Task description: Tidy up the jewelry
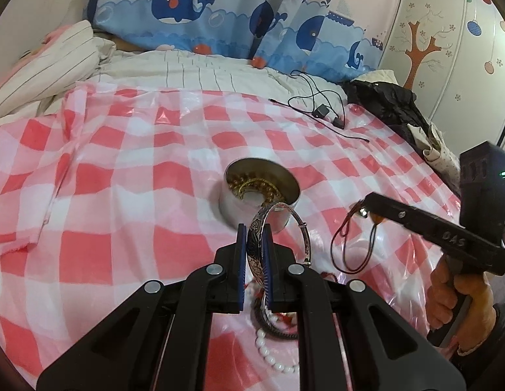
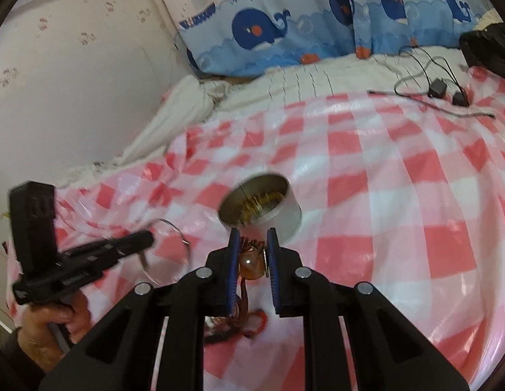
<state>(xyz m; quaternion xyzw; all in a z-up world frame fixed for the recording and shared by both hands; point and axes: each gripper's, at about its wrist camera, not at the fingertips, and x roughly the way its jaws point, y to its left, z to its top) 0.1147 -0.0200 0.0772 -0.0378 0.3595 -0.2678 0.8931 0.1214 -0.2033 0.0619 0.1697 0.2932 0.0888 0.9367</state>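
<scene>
My left gripper (image 1: 255, 228) is shut on an engraved silver bangle (image 1: 257, 224), held upright just in front of a round metal tin (image 1: 252, 211). The tin holds gold-coloured jewelry (image 1: 252, 184). My right gripper (image 2: 252, 231) is shut on an amber pendant (image 2: 251, 265) whose brown cord (image 1: 337, 244) hangs in a loop above the cloth. In the right wrist view the tin (image 2: 285, 215) lies just beyond the fingertips, and the left gripper (image 2: 148, 238) with the bangle (image 2: 177, 231) is at the left. The right gripper (image 1: 365, 203) shows at the right of the left wrist view.
A white bead bracelet (image 1: 272, 355) and a dark bracelet (image 1: 278, 329) lie on the red-and-white checked plastic cloth (image 1: 122, 169) under my left gripper. Black cables with adapters (image 1: 321, 110) and dark clothing (image 1: 389, 104) sit at the far right. Whale-print pillows (image 1: 187, 9) line the back.
</scene>
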